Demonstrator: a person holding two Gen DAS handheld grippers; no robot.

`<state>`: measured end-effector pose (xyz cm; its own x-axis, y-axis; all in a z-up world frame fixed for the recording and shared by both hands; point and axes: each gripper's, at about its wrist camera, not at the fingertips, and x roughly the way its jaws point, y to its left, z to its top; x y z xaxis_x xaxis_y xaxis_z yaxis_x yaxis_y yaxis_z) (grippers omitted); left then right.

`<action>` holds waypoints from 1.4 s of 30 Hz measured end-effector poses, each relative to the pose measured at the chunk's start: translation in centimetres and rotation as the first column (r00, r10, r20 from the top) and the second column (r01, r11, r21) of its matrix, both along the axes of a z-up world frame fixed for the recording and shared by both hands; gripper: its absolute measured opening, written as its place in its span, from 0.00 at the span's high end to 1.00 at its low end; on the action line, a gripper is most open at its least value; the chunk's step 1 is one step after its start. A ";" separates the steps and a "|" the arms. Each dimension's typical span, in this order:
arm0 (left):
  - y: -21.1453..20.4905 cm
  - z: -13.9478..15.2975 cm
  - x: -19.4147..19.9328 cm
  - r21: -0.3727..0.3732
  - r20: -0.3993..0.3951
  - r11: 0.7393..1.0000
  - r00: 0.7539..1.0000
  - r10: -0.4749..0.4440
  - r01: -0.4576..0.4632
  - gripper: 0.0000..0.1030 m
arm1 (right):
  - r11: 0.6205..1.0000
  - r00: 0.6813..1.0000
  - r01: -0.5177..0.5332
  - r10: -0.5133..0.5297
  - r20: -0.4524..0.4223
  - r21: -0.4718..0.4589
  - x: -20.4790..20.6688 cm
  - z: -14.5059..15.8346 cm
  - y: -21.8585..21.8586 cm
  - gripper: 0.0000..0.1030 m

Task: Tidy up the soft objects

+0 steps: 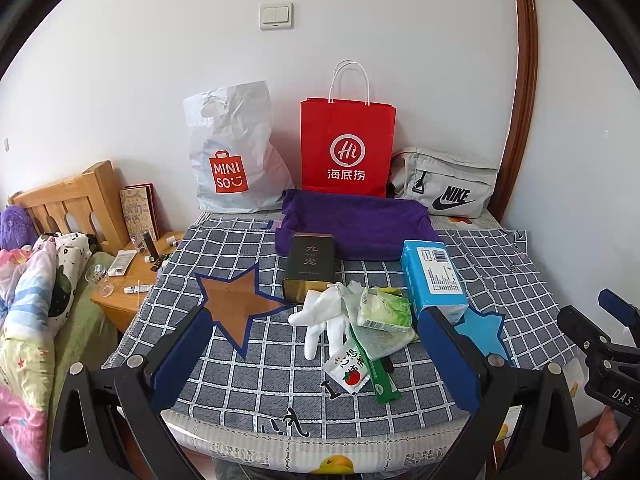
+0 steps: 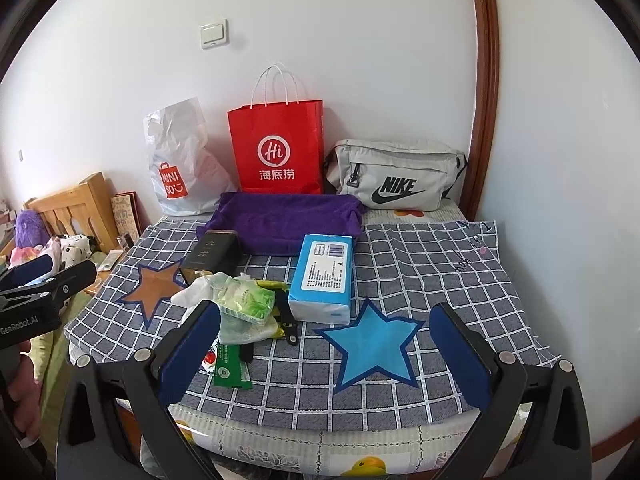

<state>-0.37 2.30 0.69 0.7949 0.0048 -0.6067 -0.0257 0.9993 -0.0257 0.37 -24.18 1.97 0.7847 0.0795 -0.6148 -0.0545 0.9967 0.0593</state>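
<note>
White plastic bag [image 1: 236, 148] at 11 o'clock: "MINISO". Red paper bag [image 1: 347, 148] at 12: "Hi", 海底捞. Grey fabric waist bag [image 2: 396, 176] at 1: "NIKE". Left gripper body [image 2: 24, 312]: "GenRobot.AI".

Both wrist views face the wall — sharing the checked cloth [image 1: 304, 364].

A white wall [image 1: 360, 20] with a light switch [image 1: 276, 16] is seen; a wooden headboard [image 1: 68, 200] and door frame [image 1: 524, 80] are visible.

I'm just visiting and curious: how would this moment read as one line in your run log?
stage: before first grasp | left gripper: open, empty | right gripper: open, empty | white glove, tissue pack: on checked cloth | purple tray: empty
</note>
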 end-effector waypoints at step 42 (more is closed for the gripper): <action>-0.6 0.2 -0.2 0.006 0.001 1.000 1.000 -0.005 0.005 0.00 | 1.000 0.999 -0.023 0.023 0.024 0.004 -0.8 0.3 0.7 0.00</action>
